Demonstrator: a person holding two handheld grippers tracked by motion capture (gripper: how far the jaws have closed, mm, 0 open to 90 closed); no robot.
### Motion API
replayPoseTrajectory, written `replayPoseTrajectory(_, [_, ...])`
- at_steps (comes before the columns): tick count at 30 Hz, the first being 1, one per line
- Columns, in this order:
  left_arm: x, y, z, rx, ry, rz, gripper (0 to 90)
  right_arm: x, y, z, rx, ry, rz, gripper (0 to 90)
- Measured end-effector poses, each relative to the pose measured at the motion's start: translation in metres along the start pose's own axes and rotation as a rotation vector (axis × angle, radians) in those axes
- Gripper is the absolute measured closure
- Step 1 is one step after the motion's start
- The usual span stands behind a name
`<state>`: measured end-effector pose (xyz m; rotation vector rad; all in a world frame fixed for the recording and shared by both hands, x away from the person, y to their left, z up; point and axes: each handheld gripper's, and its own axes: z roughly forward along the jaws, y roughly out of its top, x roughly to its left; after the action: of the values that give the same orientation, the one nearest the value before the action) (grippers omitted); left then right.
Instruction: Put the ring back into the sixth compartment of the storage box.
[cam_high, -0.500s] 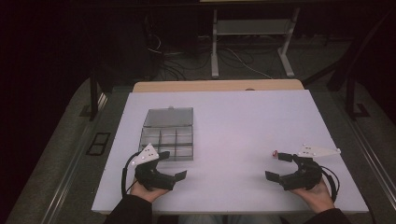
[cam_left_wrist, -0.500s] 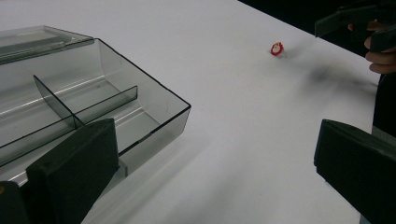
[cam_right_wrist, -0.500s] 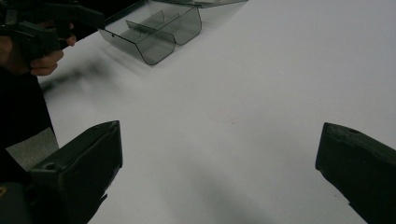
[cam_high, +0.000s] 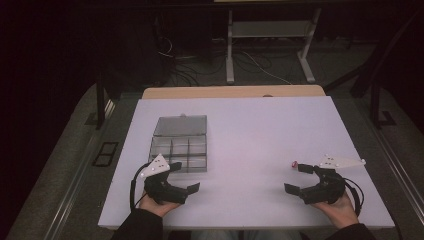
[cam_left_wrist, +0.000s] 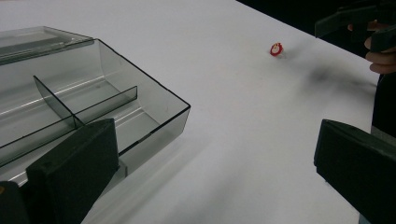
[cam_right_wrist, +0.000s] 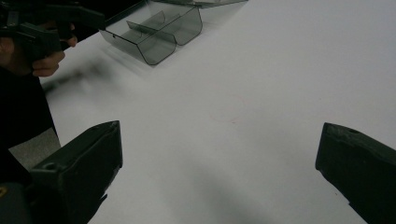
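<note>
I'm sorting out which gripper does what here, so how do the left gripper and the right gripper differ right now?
The left gripper sits beside the clear divided box, its far jaw overlapping the box's near edge in the high view; the right gripper is far from it. A small red thing lies by the right gripper, none by the left. Both stand open, holding nothing, low over the white table.

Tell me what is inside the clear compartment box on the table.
The compartment box lies open, its lid folded back. The compartments seen in the high view and the left gripper view look empty, just dividers and bare floor. The left gripper covers part of the near corner, so that corner can't be checked.
</note>
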<state>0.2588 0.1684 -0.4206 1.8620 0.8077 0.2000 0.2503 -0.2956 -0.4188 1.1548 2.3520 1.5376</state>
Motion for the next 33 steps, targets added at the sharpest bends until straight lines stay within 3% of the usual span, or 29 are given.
replayPoseTrajectory(18, [0.000,-0.001,-0.001,0.002,0.005,-0.002,0.0,0.004,0.002,-0.001,0.057,-0.015,-0.016,0.5])
replayPoseTrajectory(22, [0.000,-0.001,-0.001,0.005,0.003,0.000,0.0,0.003,0.006,-0.002,0.100,-0.027,-0.019,0.5])
replayPoseTrajectory(33, [-0.001,-0.001,-0.001,-0.001,0.005,-0.009,0.0,-0.002,0.016,-0.007,0.128,-0.039,-0.008,0.5])
